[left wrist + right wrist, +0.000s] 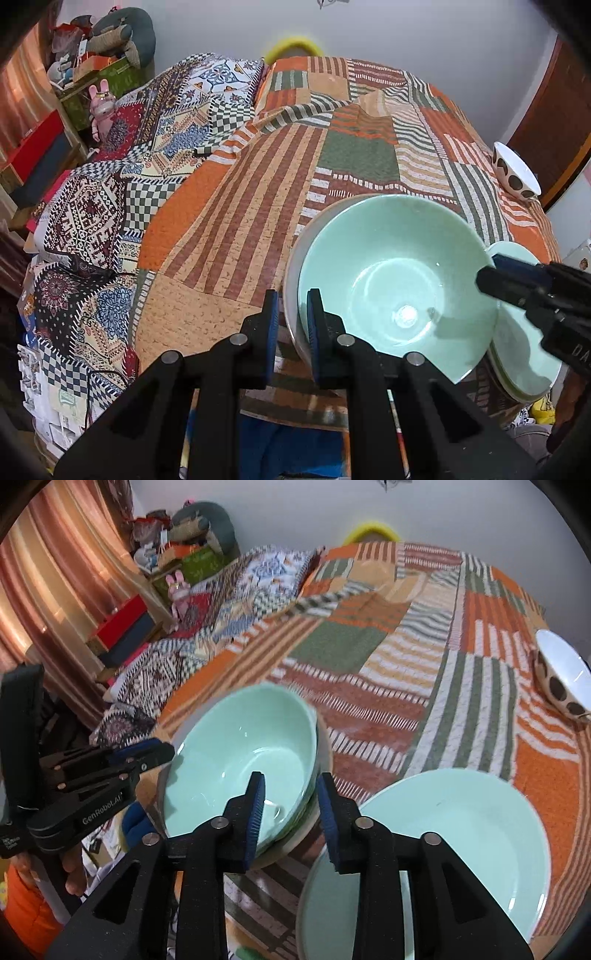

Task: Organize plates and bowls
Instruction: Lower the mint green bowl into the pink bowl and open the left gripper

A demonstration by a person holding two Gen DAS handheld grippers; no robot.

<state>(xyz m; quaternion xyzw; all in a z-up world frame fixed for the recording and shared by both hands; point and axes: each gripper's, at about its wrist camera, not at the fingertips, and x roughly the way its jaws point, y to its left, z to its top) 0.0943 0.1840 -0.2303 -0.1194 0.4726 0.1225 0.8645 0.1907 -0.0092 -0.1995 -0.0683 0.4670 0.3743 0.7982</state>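
Observation:
A mint green bowl (391, 280) (240, 753) sits nested in a pale grey bowl (291, 266) on the patchwork quilt. My left gripper (293, 295) (162, 753) is shut on the stack's rim, one pad outside and one inside. My right gripper (291, 786) (495, 273) straddles the opposite rim. Its jaws stand apart, with a gap showing beside the inner pad, so it is open. To the right of the bowls lies a stack of mint green plates (461, 830) (517, 332). A white bowl with brown spots (515, 173) (561, 679) lies tilted further back on the right.
The quilt (236, 206) covers a bed, with a second patterned blanket (110, 206) on the left. Beyond it stand cluttered shelves and boxes (92, 74) and a curtain (55, 590). A person's hand (74, 878) holds the left gripper's handle.

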